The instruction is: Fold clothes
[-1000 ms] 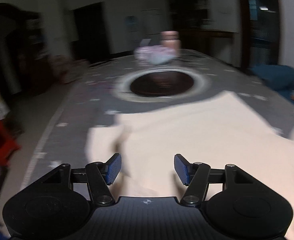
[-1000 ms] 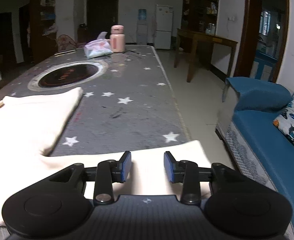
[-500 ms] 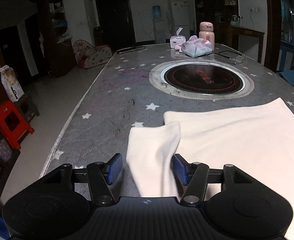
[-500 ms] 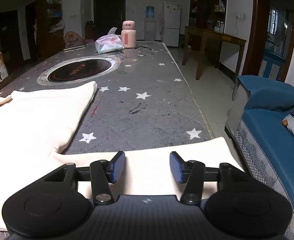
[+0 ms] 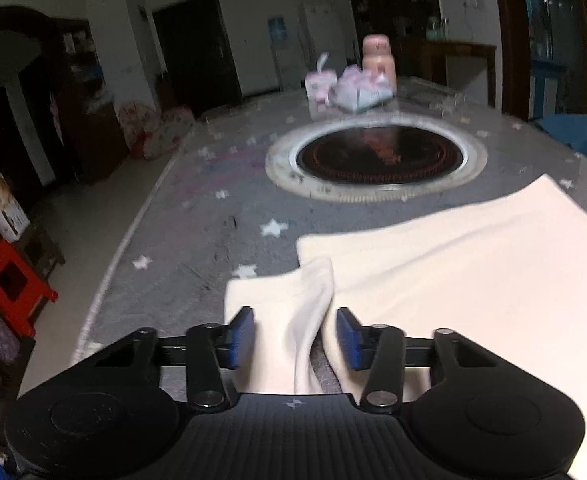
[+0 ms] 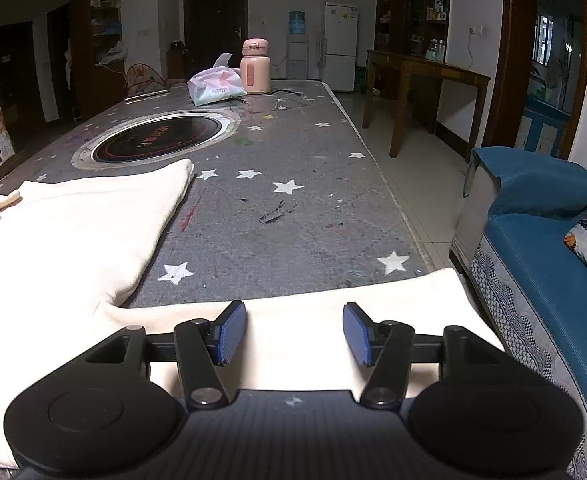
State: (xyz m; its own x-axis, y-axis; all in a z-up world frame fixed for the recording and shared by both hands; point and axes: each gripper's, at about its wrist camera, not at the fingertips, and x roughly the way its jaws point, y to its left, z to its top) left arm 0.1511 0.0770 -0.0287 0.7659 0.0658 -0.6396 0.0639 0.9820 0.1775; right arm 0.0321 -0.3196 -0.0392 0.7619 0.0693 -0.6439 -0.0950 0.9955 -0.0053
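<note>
A cream long-sleeved garment point(image 5: 453, 264) lies spread flat on the grey star-patterned table point(image 5: 197, 248). My left gripper point(image 5: 294, 336) hovers low over the garment's left sleeve point(image 5: 281, 300). A raised fold of that sleeve stands between its blue pads. The jaws are closing, and a gap still shows on each side of the fold. In the right wrist view the garment's body point(image 6: 73, 240) lies to the left. My right gripper point(image 6: 294, 334) sits over the other sleeve point(image 6: 413, 292) near the table's right edge. Its jaws are opening, with the cloth flat beneath the pads.
A round dark cooktop point(image 6: 157, 140) is set into the table beyond the garment. A pink bottle point(image 6: 255, 66) and a tissue pack point(image 6: 213, 86) stand at the far end. A blue sofa point(image 6: 533, 240) runs along the table's right side. A red stool point(image 5: 9, 280) stands on the floor at left.
The left gripper came onto the left sleeve, and its jaws narrowed around a fold of it. The right gripper's jaws widened and let the right sleeve lie flat.
</note>
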